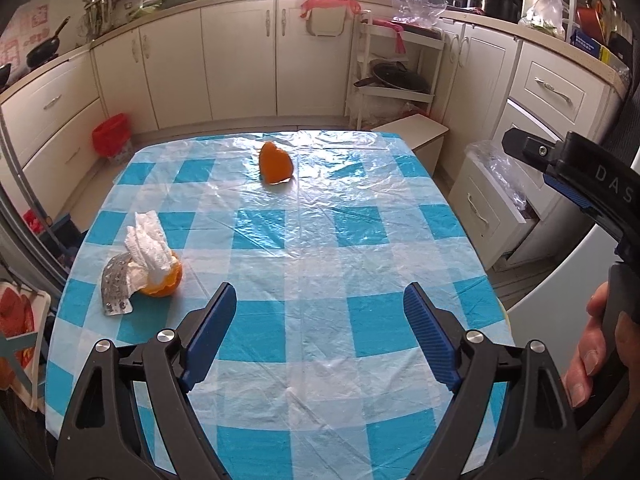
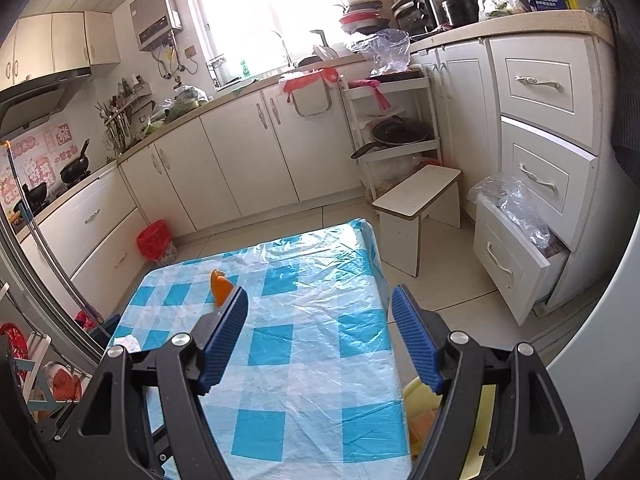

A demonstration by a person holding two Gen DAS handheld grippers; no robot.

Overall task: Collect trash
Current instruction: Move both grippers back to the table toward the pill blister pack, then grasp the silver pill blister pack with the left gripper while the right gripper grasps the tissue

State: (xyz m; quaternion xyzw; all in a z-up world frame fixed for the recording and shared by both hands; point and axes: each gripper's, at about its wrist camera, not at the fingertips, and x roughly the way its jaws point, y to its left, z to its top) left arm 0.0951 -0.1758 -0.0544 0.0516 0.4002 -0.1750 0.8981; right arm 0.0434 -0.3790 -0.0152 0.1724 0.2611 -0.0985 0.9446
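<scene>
we find both grippers, left [image 1: 320, 304] and right [image 2: 320, 308], with fingers spread and empty above the counter [image 1: 360, 240]; orange peel [image 1: 275, 163] lies far side, tissue [image 1: 149, 246] at left edge.

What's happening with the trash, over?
Left gripper open, empty. Right gripper open, empty. Orange peel, tissue, blister pack on table, untouched. Nothing blocking.

The desk [image 1: 304, 240] is seen from close above its near edge by the left wrist view, tilted steeply down. From the right wrist view it is seen less steeply, nearer its right edge — more floor is taken in. The orange peel [image 1: 275, 163] [image 2: 219, 286] and far cabinets [image 1: 240, 60] [image 2: 248, 152] are shared.
</scene>
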